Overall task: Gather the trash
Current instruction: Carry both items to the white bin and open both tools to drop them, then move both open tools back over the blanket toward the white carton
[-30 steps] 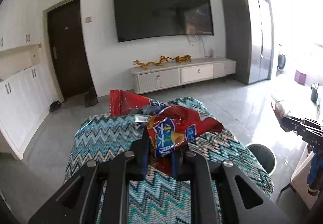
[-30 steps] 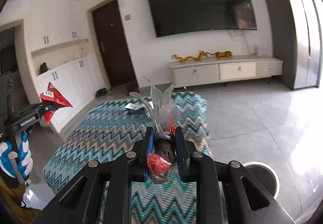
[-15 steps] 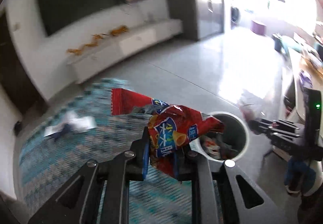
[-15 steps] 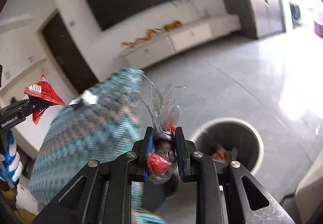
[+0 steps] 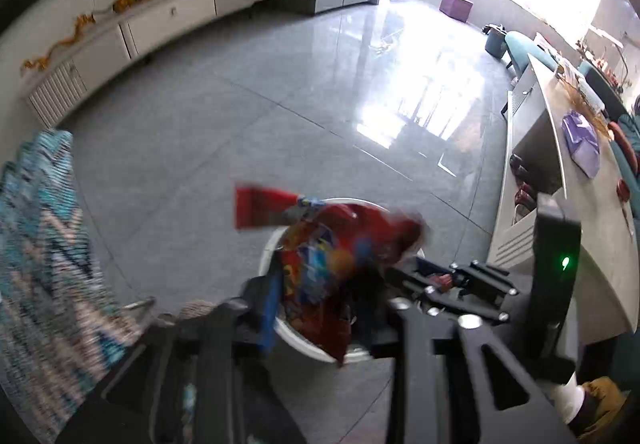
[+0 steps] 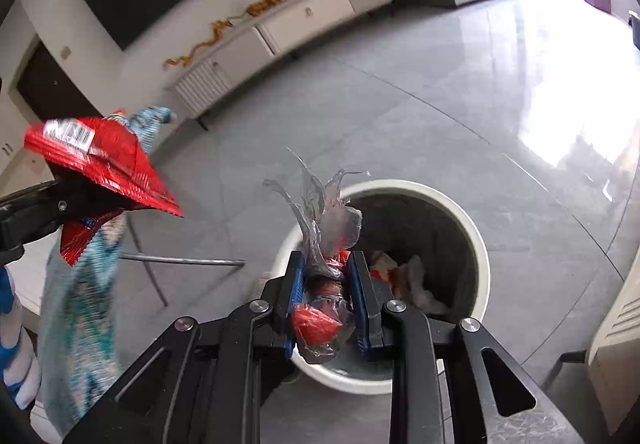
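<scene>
Both wrappers above bin [image 6: 476, 228]. Left gripper [image 5: 324, 308] jaws just spreading – chip bag [image 5: 336, 256] loose between. Right gripper [image 6: 326, 296] jaws easing off clear wrapper [image 6: 324, 228]. Light, crinkly, slippery – you pinch bunched middle.

The bin's [image 6: 476, 244] mouth is open from above, trash lying low inside it. Left of the bin a zigzag-patterned cover [image 6: 80, 316] and a thin metal leg [image 6: 180, 261] crowd in. Right of the bin a pale cabinet [image 6: 616, 344] stands close. Beyond the bin, bare grey floor [image 6: 400, 104].
</scene>
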Motion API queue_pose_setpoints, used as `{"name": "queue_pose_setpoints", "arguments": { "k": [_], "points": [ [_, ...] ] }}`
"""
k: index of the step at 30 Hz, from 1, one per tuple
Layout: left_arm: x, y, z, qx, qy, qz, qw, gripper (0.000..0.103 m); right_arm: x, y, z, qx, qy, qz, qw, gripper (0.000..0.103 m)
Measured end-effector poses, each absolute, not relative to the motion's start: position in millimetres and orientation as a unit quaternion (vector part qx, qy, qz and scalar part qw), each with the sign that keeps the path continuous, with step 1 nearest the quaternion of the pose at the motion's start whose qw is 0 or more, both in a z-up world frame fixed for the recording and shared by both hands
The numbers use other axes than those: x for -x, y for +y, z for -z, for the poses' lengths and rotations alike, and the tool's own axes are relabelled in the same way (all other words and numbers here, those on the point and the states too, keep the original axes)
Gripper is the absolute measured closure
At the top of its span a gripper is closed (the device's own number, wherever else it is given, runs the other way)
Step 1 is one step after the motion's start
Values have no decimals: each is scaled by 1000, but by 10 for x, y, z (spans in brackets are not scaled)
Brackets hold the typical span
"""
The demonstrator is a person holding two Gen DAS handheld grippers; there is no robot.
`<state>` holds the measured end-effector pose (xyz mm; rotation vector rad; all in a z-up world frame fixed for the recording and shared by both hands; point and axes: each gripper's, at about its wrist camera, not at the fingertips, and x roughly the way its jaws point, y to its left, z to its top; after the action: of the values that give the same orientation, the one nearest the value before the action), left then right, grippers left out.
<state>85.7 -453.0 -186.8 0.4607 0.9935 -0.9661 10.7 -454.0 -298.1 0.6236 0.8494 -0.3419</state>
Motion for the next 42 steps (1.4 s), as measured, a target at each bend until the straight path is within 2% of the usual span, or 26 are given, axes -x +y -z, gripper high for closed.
{"name": "queue_pose_setpoints", "arguments": {
  "k": [3,6,17,29,32,34,41,42],
  "points": [
    [-937,-4605,1996,-200,464,440,742,51,-142,-4583,3099,-284,422,174,843,62],
    [-973,-4585,2050,-186,475,446,735,49,-111,-4610,3165,-290,429,186,835,55],
    [-997,-4116,1740,-159,444,437,765,49,-101,-4436,2942,-285,422,194,839,53],
    [-1019,-2673,844,-108,326,344,874,48,-185,-3660,1725,-205,346,154,903,47],
    [-1021,-2255,644,-88,293,309,900,48,-244,-3387,1420,-182,325,137,918,41],
    [-1009,-1975,518,-78,274,282,916,48,-285,-3198,1242,-166,313,126,927,32],
    [-961,-1116,244,-35,242,211,947,48,-399,-2554,707,-112,279,80,950,24],
    [-945,-973,208,-26,239,200,950,48,-405,-2482,647,-103,276,76,953,20]
  ]
}}
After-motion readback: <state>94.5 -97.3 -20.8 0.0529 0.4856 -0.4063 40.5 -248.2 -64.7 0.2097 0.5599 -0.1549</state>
